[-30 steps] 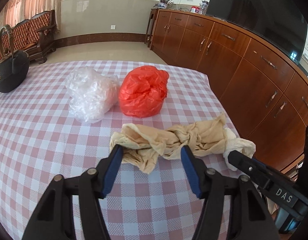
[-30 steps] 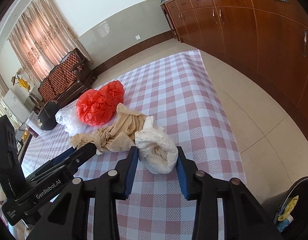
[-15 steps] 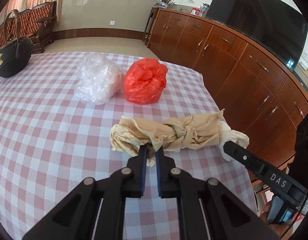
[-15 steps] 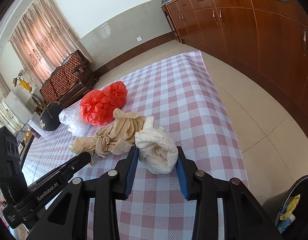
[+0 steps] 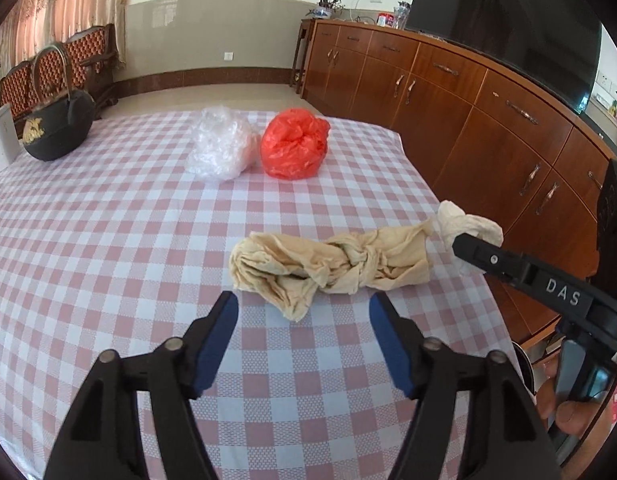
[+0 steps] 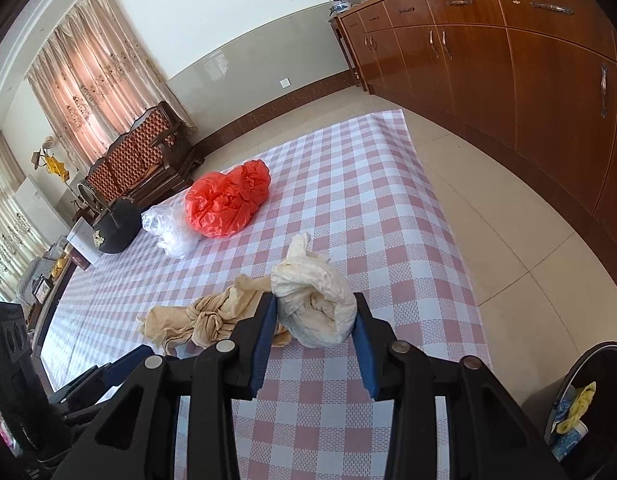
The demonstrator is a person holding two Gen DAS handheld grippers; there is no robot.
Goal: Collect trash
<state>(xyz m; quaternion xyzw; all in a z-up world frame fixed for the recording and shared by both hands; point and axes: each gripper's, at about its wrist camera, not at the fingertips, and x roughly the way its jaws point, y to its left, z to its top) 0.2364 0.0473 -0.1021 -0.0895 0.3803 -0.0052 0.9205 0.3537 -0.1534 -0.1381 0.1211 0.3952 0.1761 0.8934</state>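
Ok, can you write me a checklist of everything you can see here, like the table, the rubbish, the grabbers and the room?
Surface: table under a pink and white checked cloth.
Job's things: white wad clamped in the right gripper; tan knotted cloth lying flat; clear plastic bag and red plastic bag side by side further back; bin on the floor, some rubbish already inside.
Clutter: black handbag at the far left corner.
Grippers: left gripper open and empty, jaws just opened, short of the tan cloth; right shut on the wad.
Cables: nothing seen on the table.
Surroundings: wooden cabinets, dark TV, curtains, wooden sofa.
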